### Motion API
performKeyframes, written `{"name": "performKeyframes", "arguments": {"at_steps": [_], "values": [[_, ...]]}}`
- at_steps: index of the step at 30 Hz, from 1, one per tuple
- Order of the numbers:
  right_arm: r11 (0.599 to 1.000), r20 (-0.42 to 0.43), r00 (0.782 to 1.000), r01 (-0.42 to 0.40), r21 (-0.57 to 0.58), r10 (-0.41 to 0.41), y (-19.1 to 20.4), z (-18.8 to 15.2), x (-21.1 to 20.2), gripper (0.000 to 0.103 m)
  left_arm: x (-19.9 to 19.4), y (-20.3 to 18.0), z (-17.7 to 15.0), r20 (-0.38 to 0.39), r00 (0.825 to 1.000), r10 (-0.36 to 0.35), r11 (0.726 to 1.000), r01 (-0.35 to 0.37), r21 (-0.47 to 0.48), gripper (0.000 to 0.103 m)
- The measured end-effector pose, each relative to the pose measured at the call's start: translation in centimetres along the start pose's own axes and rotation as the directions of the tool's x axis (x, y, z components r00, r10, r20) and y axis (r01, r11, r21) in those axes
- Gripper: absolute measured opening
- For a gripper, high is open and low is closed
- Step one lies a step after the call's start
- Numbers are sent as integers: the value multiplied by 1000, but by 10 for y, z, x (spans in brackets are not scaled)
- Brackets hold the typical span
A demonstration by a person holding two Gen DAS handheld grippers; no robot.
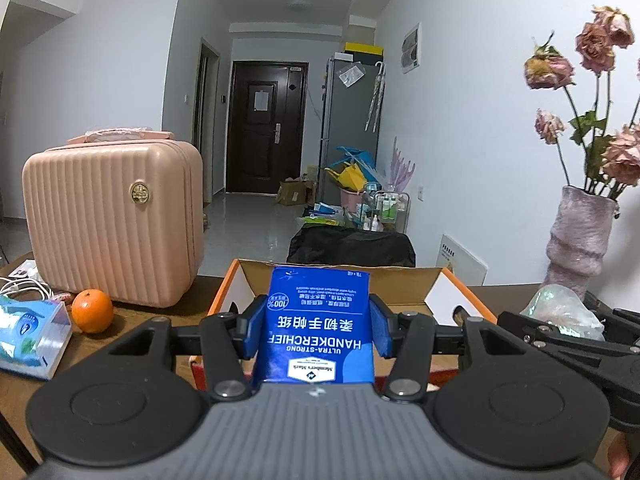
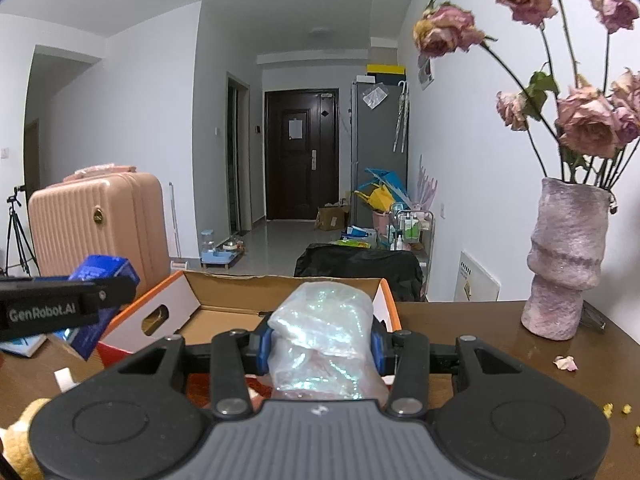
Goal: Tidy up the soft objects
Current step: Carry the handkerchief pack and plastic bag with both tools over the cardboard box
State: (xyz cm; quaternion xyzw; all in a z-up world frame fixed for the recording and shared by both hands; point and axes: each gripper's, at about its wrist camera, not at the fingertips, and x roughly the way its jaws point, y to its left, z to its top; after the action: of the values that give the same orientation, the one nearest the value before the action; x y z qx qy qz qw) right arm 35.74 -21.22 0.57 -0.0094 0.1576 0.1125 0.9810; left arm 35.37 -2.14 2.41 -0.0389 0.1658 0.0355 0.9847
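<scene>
Above the open cardboard box (image 1: 340, 280), you hold one soft pack in each gripper.

Your left gripper (image 1: 318, 330) clamps the blue tissue pack (image 1: 318, 320), printed upside down "ULTRA-STRONG HANDKERCHIEF", "Member's Mark" and "100%". Your right gripper (image 2: 322, 344) pinches the iridescent plastic bag (image 2: 324, 340) above the box's right side; beside it, your left gripper's arm reads "GenRobot.AI".

The blue tissue pack (image 1: 316, 332) reads "ULTRA-STRONG HANDKERCHIEF", "100%" and "Member's Mark"; the left claw (image 2: 52, 312) bears "GenRobot.AI".
</scene>
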Motion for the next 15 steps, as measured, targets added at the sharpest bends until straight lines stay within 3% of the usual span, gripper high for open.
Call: {"name": "performKeyframes", "arguments": {"at_steps": [15], "values": [[1000,-26,1000,9,6,-8,0,18,70,43,61,9,20,-61,997,42,999,-43,-20,52]]}}
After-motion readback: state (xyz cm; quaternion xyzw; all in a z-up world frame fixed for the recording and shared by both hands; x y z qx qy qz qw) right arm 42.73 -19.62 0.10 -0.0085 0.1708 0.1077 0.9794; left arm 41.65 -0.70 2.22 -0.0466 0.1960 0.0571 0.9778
